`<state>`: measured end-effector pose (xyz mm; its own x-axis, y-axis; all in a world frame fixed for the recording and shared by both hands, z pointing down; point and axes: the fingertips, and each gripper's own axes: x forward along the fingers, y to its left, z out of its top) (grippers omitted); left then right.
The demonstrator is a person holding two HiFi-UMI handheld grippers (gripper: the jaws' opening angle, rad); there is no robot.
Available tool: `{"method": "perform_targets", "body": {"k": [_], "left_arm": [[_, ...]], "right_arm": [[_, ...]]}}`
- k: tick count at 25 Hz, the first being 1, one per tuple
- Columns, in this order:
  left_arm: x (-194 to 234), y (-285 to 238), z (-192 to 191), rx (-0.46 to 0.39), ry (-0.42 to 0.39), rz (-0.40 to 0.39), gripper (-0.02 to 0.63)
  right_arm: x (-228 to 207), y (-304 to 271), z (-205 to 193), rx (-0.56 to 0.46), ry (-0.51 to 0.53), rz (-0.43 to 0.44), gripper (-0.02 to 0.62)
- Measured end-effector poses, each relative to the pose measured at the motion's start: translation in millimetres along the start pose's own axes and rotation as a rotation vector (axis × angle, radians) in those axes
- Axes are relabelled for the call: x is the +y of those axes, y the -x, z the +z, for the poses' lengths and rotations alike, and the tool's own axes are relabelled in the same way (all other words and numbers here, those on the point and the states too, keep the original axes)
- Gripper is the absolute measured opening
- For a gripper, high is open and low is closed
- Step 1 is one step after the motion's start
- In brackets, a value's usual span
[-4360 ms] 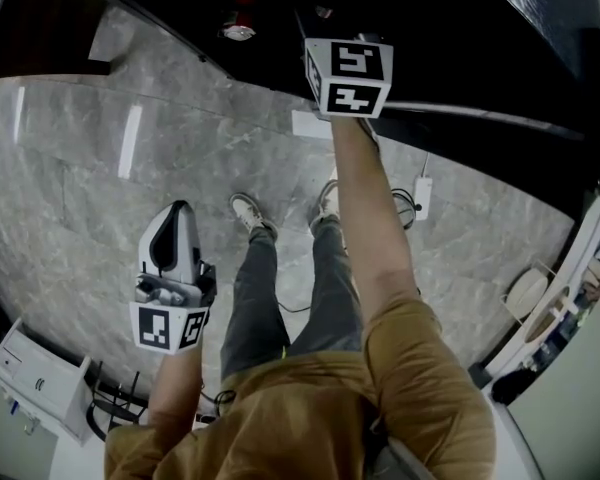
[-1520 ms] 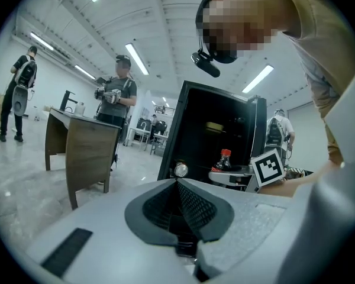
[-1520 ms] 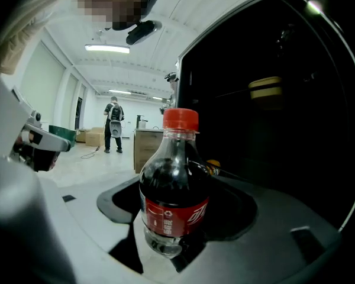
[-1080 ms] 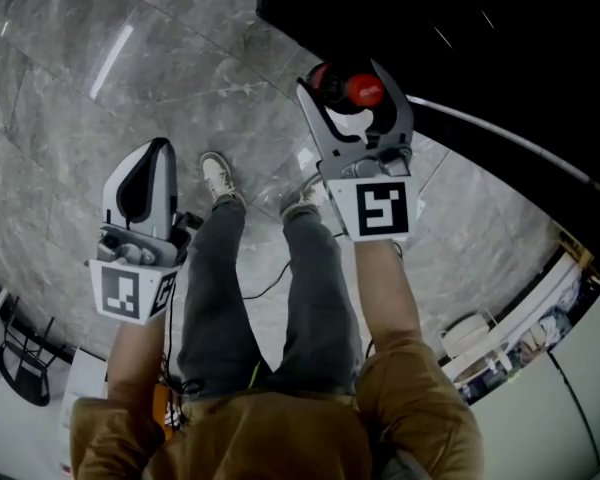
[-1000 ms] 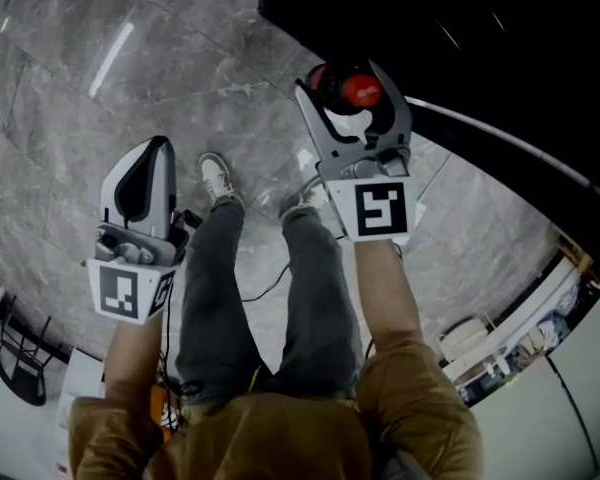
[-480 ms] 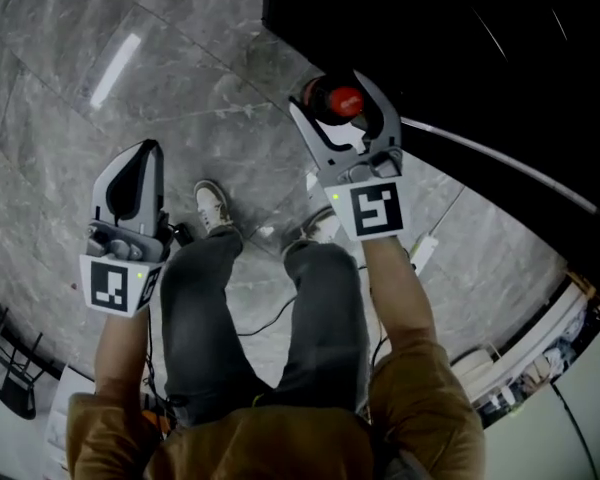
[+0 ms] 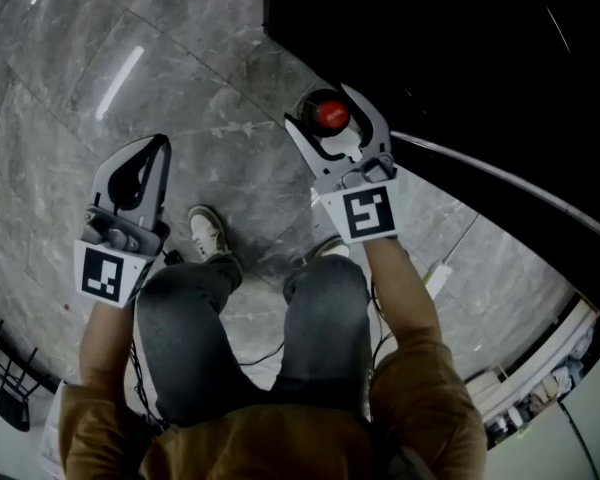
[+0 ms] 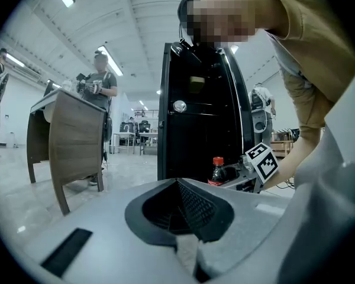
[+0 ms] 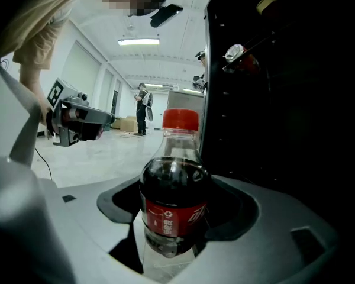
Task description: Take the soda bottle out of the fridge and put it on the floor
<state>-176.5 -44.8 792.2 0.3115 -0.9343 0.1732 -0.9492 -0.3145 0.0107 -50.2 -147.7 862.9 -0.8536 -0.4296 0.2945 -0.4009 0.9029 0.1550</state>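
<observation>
- Fingers (image 7: 373, 126) of R gripper (image 7: 330, 116) clamp soda bottle (image 9: 173, 194) at label, upright, red cap up.
- Bottle outside black fridge (image 7: 460, 48), over floor (image 7: 195, 63); contact w/ floor unclear.
- L gripper (image 7: 157, 148) fingers together, nothing between.

Soda bottle (image 9: 174, 188): small, clear plastic, dark cola inside, red cap, red label. Upright, body clamped between jaws of right gripper (image 7: 332, 133). Just beside black fridge (image 9: 284, 99), above grey marble floor (image 7: 210, 68).
</observation>
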Motion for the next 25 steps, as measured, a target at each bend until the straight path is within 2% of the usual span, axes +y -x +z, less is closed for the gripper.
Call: {"method": "perform_targets", "body": {"k": [5,12,17,21,25], "left_arm": [[-1.6,-20.2,-53.7,0.028,-0.071,-0.039,0.003],[-1.6,-47.1,-130.5,0.076,-0.07,-0.11,0.002],[13.0,-60.4,-152.0,0.085,-0.032,-0.102,0.003],[10.9,-66.9,-160.2,0.089,-0.069,-0.122,0.003],[9.3,-75.4,-167.9,0.093,-0.015,-0.121,0.003]], "right_arm": [[8.4,-16.6,-43.5,0.024,0.038,0.019,0.302],[17.2,-44.6,-102.0,0.032,0.046,0.061,0.302],[29.1,-63.0,-139.8,0.034,0.019,0.086,0.302],[36.1,-76.7,-166.1,0.023,-0.011,0.092,0.302],[38.6,-87.9,-184.2,0.029,-0.047,0.078,0.302]]}}
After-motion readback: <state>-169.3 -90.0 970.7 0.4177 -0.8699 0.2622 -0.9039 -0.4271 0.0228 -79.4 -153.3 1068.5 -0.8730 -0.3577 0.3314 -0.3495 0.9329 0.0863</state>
